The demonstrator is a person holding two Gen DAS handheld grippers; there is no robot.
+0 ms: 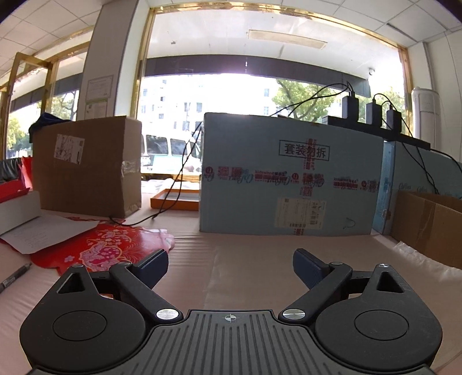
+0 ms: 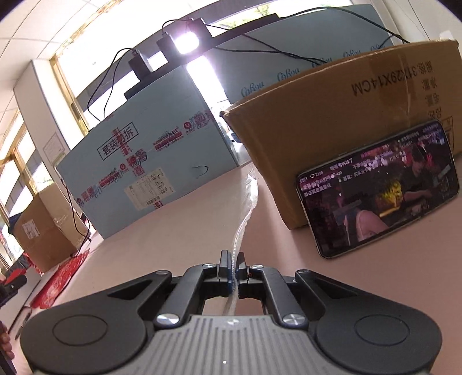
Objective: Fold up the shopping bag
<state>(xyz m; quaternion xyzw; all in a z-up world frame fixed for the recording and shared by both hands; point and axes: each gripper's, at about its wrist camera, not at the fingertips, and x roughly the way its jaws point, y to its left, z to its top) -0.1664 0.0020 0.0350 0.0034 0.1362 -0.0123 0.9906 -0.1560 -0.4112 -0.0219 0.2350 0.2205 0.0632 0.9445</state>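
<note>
Right gripper (image 2: 234,266): your jaws were pressed together on a thin strip of the clear shopping bag (image 2: 247,202).
Bag: it ran away from your fingers over the pink table (image 2: 179,236), toward the brown box (image 2: 332,121).
Left gripper (image 1: 231,266): your jaws stood wide apart, with nothing between them.
Phone (image 2: 381,187): it leaned against the brown box.

You're working in what looks like a street-front office or stockroom: suspended tile ceiling (image 1: 57,26), big gold-framed windows (image 1: 231,95), taped shipping cartons (image 1: 86,164) crowding the pink table (image 1: 245,259).
</note>
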